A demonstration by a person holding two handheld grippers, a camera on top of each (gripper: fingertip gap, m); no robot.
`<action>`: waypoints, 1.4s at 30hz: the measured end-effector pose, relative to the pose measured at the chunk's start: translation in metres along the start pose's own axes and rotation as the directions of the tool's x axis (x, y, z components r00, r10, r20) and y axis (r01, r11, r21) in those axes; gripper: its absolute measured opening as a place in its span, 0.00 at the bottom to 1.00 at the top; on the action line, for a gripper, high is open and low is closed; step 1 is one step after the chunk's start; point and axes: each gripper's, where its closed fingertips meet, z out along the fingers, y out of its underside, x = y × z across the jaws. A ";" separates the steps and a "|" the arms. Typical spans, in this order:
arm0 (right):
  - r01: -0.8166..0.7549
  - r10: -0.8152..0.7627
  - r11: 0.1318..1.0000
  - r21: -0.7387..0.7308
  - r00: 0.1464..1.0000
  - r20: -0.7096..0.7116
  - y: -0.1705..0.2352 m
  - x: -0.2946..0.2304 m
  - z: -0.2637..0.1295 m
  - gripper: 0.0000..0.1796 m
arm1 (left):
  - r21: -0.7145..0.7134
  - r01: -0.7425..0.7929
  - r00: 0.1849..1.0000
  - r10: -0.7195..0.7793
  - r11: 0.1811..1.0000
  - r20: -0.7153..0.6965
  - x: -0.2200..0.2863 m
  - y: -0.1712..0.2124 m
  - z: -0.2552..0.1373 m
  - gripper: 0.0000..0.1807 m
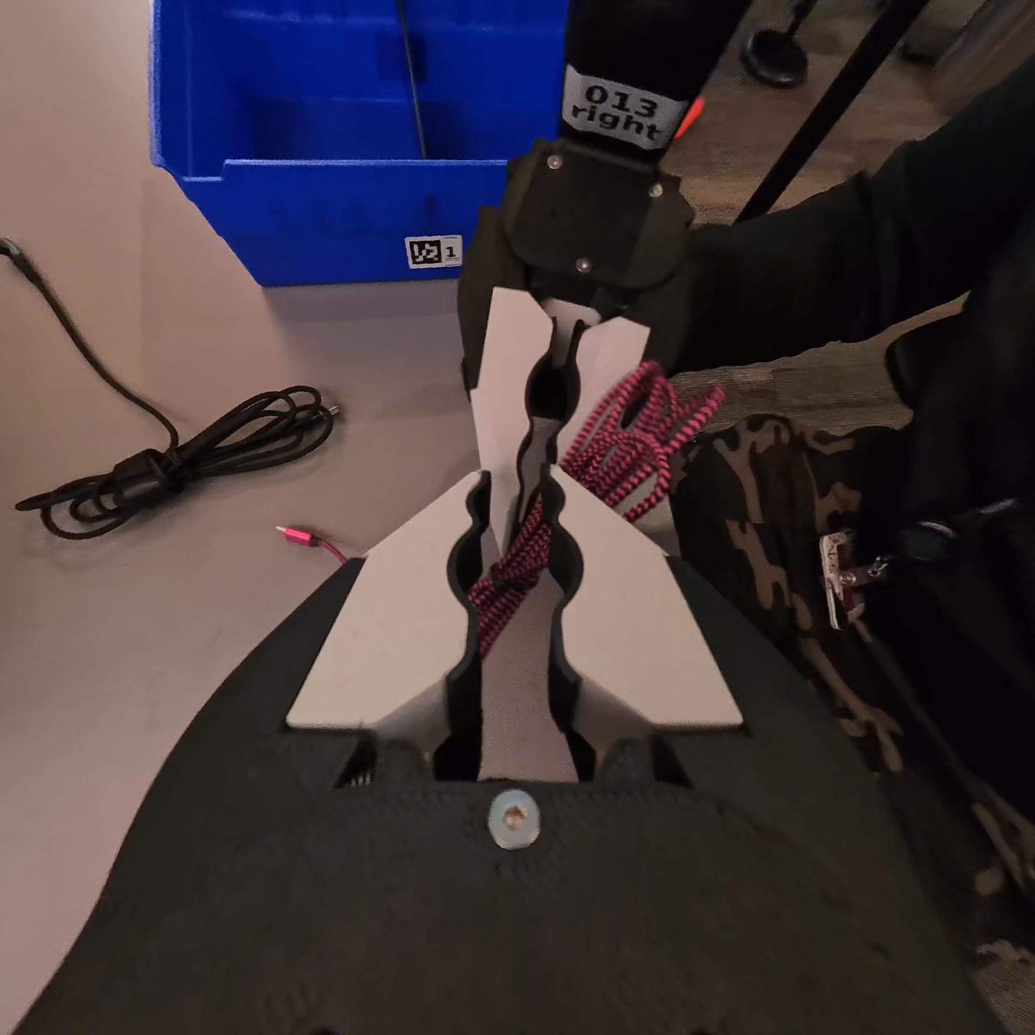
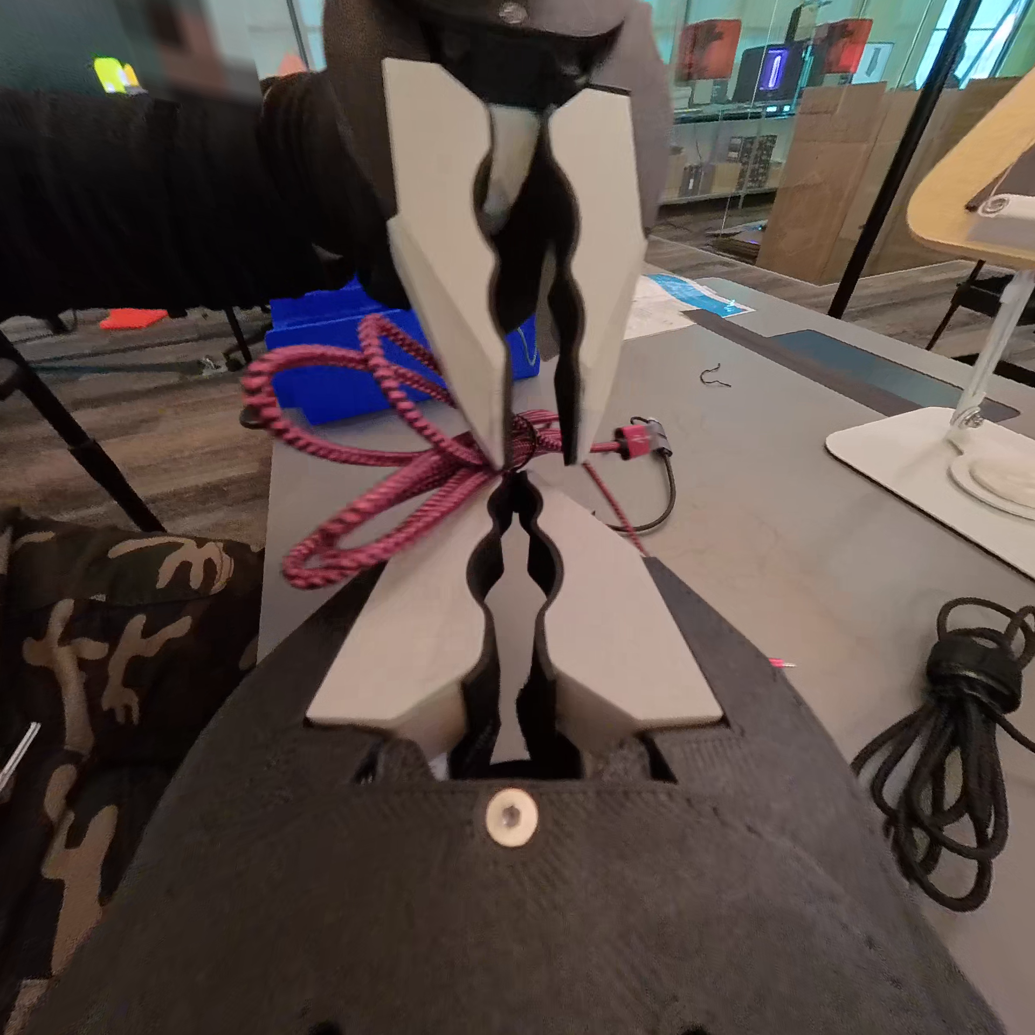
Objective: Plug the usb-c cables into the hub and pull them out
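Your left gripper (image 1: 514,487) is nearest in the left wrist view, its jaws drawn narrow around the pink-and-black braided cable (image 1: 507,577), which runs up between the fingers. Just beyond, your right gripper (image 1: 532,493) meets it tip to tip, coming in from the far side; in the right wrist view its own tips (image 2: 512,484) are pinched tight on the middle of the same cable bundle (image 2: 358,465), whose loops hang off to the left over the table edge. Both grippers hold that one bundle between them, lifted above the grey table (image 1: 112,644).

To the left on the table, one pink plug (image 1: 299,536) lies free. Past it sits a coiled black cable (image 1: 185,459), tied at its middle. In the right wrist view the other pink plug (image 2: 635,438) sits just right of the grippers, against a small black clip-like piece with a short black lead curling off it; whether that piece is the hub you cannot tell.

Farther off stands a blue bin (image 1: 313,140) with a small square code sticker (image 1: 434,252) on its near wall. The right gripper's handle carries a white label band (image 1: 619,109) with printed characters.
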 end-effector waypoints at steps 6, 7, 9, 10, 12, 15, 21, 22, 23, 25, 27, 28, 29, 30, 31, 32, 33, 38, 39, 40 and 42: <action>-0.041 0.042 0.999 0.027 0.998 -0.053 -0.003 0.013 -0.001 0.00 | -0.059 -0.080 0.983 0.089 0.995 0.160 -0.002 0.007 0.005 0.15; -0.042 0.044 0.999 0.031 0.997 -0.069 -0.004 0.016 -0.001 0.00 | -0.079 -0.091 0.971 0.107 0.993 0.216 -0.006 0.008 0.005 0.18; -0.053 0.057 0.998 0.043 0.994 -0.099 -0.004 0.020 -0.003 0.00 | -0.088 -0.098 0.934 0.122 0.991 0.335 -0.017 0.007 0.001 0.25; -0.070 0.077 0.995 0.064 0.991 -0.107 -0.006 0.023 -0.004 0.00 | -0.086 -0.094 0.914 0.120 0.992 0.387 -0.022 0.007 -0.002 0.27; -0.087 0.099 0.992 0.091 0.985 -0.141 -0.009 0.030 -0.007 0.00 | -0.074 -0.094 0.867 0.118 0.993 0.484 -0.030 0.007 -0.008 0.30; -0.090 0.110 0.989 0.114 0.977 -0.184 -0.012 0.036 -0.008 0.00 | -0.004 -0.060 0.818 0.052 0.998 0.573 -0.036 0.006 -0.014 0.33; -0.094 0.132 0.984 0.153 0.956 -0.261 -0.019 0.048 -0.013 0.00 | 0.052 -0.087 0.722 0.027 0.995 0.691 -0.044 0.008 -0.026 0.37; -0.090 0.130 0.983 0.159 0.956 -0.264 -0.021 0.048 -0.014 0.00 | 0.064 -0.059 0.740 0.001 0.996 0.672 -0.043 0.010 -0.023 0.36; -0.081 0.125 0.983 0.165 0.953 -0.275 -0.023 0.049 -0.015 0.00 | 0.083 -0.020 0.754 -0.040 0.996 0.655 -0.044 0.014 -0.020 0.37; -0.079 0.130 0.980 0.182 0.950 -0.285 -0.026 0.050 -0.018 0.00 | 0.098 0.041 0.785 -0.093 0.994 0.612 -0.045 0.022 -0.013 0.35; -0.069 0.125 0.973 0.222 0.960 -0.249 -0.034 0.044 -0.020 0.00 | 0.110 0.082 0.808 -0.130 0.991 0.575 -0.048 0.030 -0.008 0.34; -0.048 0.104 0.969 0.241 0.969 -0.226 -0.039 0.039 -0.021 0.00 | 0.108 0.093 0.807 -0.138 0.990 0.574 -0.051 0.034 -0.008 0.32; -0.039 0.092 0.969 0.245 0.974 -0.209 -0.042 0.035 -0.022 0.00 | 0.096 0.109 0.808 -0.144 0.989 0.571 -0.054 0.039 -0.007 0.30; -0.035 0.083 0.970 0.240 0.978 -0.193 -0.043 0.031 -0.021 0.00 | 0.091 0.119 0.809 -0.150 0.989 0.569 -0.058 0.043 -0.007 0.28; -0.025 0.067 0.972 0.234 0.983 -0.173 -0.044 0.027 -0.020 0.00 | 0.102 0.115 0.803 -0.152 0.988 0.576 -0.061 0.043 -0.009 0.27; -0.006 0.044 0.975 0.224 0.986 -0.163 -0.045 0.023 -0.020 0.00 | 0.099 0.112 0.798 -0.149 0.989 0.585 -0.065 0.044 -0.011 0.25; 0.009 0.023 0.979 0.203 0.987 -0.156 -0.043 0.020 -0.018 0.00 | 0.083 0.117 0.791 -0.143 0.990 0.595 -0.069 0.045 -0.013 0.25; 0.072 -0.060 0.988 0.138 0.994 -0.092 -0.036 0.005 -0.009 0.00 | 0.061 0.121 0.757 -0.132 0.991 0.639 -0.090 0.040 -0.024 0.25; 0.082 -0.071 0.987 0.138 0.994 -0.081 -0.036 0.002 -0.008 0.00 | 0.060 0.119 0.761 -0.130 0.991 0.636 -0.092 0.039 -0.023 0.24; 0.077 -0.067 0.988 0.135 0.995 -0.077 -0.036 0.002 -0.007 0.00 | 0.068 0.131 0.768 -0.144 0.989 0.624 -0.094 0.039 -0.021 0.24; 0.079 -0.072 0.989 0.128 0.996 -0.060 -0.034 0.001 -0.006 0.00 | 0.140 0.166 0.788 -0.217 0.976 0.576 -0.096 0.035 -0.020 0.24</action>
